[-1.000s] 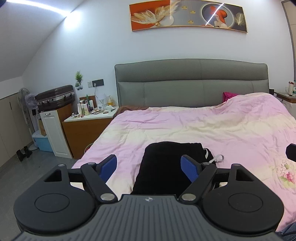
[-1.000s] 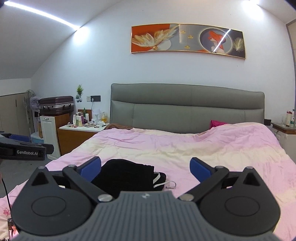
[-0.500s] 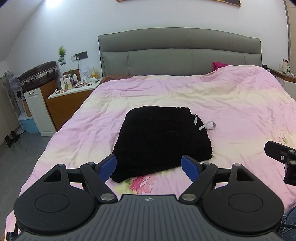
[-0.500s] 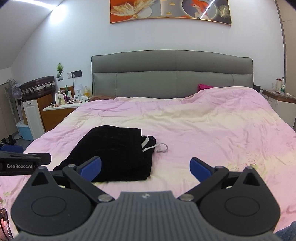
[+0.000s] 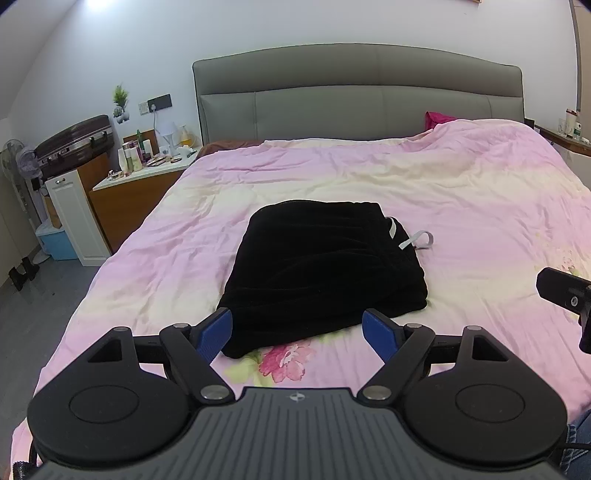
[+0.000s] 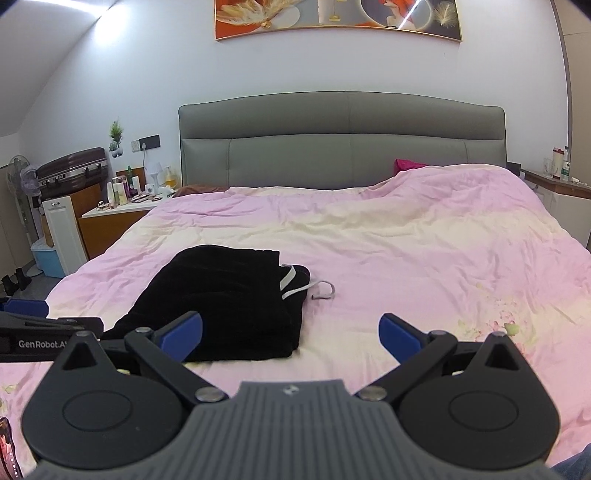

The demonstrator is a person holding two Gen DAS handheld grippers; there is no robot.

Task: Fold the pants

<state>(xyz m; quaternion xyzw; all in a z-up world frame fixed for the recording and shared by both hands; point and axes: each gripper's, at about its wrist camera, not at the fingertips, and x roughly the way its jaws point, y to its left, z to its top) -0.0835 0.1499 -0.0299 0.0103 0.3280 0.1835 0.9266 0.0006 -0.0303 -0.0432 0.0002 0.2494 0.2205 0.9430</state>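
The black pants (image 5: 325, 269) lie folded into a compact bundle on the pink bedspread (image 5: 461, 206), toward the near left part of the bed, with a pale drawstring (image 5: 415, 239) trailing off their far right corner onto the cover. The left gripper (image 5: 297, 330) hangs just near of the bundle, its blue-padded jaws spread wide and holding nothing; the near edge of the pants shows between the two fingers, apart from both pads. The right gripper (image 6: 290, 334) sits further right, jaws likewise wide apart and empty, with the near right corner of the pants (image 6: 229, 302) behind its left finger and bare bedspread behind the rest. Each tool shows at the edge of the other's view: the left one at the left edge of the right wrist view, the right one at the right edge of the left wrist view. A printed pink flower (image 5: 288, 360) on the cover lies just near of the bundle. At the far end stands a grey padded headboard (image 5: 354, 92), with a magenta cushion (image 5: 437, 119) peeking over the raised cover at the far right. To the left of the bed are a wooden nightstand (image 5: 129, 199) crowded with bottles, a white cabinet (image 5: 75, 218), a dark suitcase (image 5: 74, 142) on top of the furniture, a fan (image 5: 16, 158) and a blue bin (image 5: 55, 242). A wide picture (image 6: 336, 16) hangs on the wall above the headboard.
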